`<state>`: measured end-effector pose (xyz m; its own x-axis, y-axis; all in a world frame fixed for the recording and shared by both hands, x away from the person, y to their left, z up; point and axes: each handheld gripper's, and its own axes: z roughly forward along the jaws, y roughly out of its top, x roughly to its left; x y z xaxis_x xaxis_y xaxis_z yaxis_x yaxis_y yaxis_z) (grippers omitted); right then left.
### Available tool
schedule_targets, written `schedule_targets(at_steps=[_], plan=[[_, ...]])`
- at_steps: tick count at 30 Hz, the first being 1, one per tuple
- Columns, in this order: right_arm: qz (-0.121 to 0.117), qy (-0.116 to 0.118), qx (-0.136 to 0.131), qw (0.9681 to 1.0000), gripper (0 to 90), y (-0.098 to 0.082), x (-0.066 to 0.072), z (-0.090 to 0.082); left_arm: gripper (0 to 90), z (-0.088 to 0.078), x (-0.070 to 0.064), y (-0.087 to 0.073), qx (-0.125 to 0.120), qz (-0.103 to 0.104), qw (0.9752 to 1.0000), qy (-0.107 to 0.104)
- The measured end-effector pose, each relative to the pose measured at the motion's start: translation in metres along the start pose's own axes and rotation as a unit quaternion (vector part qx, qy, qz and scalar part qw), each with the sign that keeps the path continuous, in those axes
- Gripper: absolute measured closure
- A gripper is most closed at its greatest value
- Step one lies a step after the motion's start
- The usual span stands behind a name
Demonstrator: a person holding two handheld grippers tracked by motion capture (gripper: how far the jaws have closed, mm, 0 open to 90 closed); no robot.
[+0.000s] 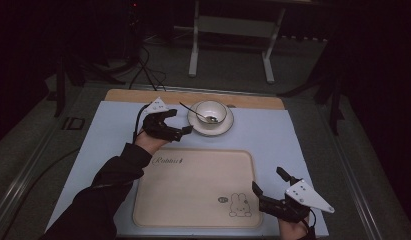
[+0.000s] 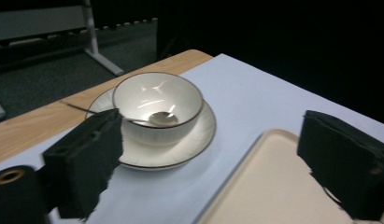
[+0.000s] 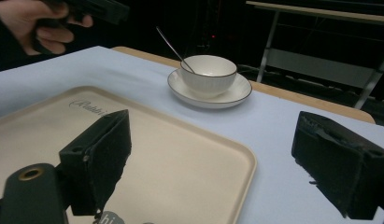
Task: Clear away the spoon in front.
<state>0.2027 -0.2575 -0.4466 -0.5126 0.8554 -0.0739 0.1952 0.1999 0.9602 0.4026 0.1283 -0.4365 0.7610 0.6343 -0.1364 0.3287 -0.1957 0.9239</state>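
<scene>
The left gripper (image 1: 185, 125) hovers just left of the bowl (image 1: 211, 112), jaws wide apart and empty. The bowl, with a spoon (image 1: 195, 112) in it, sits on a saucer (image 1: 210, 127) on the table (image 1: 293, 135) beyond the tray (image 1: 193, 185). The right gripper (image 1: 265, 184), jaws spread and empty, rests at the tray's near right corner.

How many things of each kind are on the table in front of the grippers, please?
Bowl: 1
Saucer: 1
Spoon: 1
Tray: 1
Total: 4
</scene>
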Motion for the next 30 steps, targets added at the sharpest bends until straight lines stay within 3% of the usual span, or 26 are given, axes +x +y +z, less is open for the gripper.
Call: schedule_targets(at_steps=[9, 17, 24, 30], plan=[[0.001, 0.002, 0.001, 1.0000, 12.0, 0.000, 0.000, 0.000, 14.4, 0.018, 0.023, -0.006, 0.002, -0.039, 0.9986, 0.037], [0.000, 0.007, 0.000, 1.0000, 12.0, 0.000, 0.000, 0.000, 18.9, 0.032, 0.037, -0.007, 0.011, -0.079, 0.9948, 0.063], [0.002, 0.010, -0.001, 0.9999, 12.1, 0.000, 0.001, -0.001, 26.2, 0.044, 0.045, -0.008, 0.015, -0.109, 0.9896, 0.092], [0.002, 0.012, -0.001, 0.9999, 12.1, 0.000, 0.001, -0.001, 33.7, 0.052, 0.051, -0.008, 0.002, -0.139, 0.9845, 0.107]])
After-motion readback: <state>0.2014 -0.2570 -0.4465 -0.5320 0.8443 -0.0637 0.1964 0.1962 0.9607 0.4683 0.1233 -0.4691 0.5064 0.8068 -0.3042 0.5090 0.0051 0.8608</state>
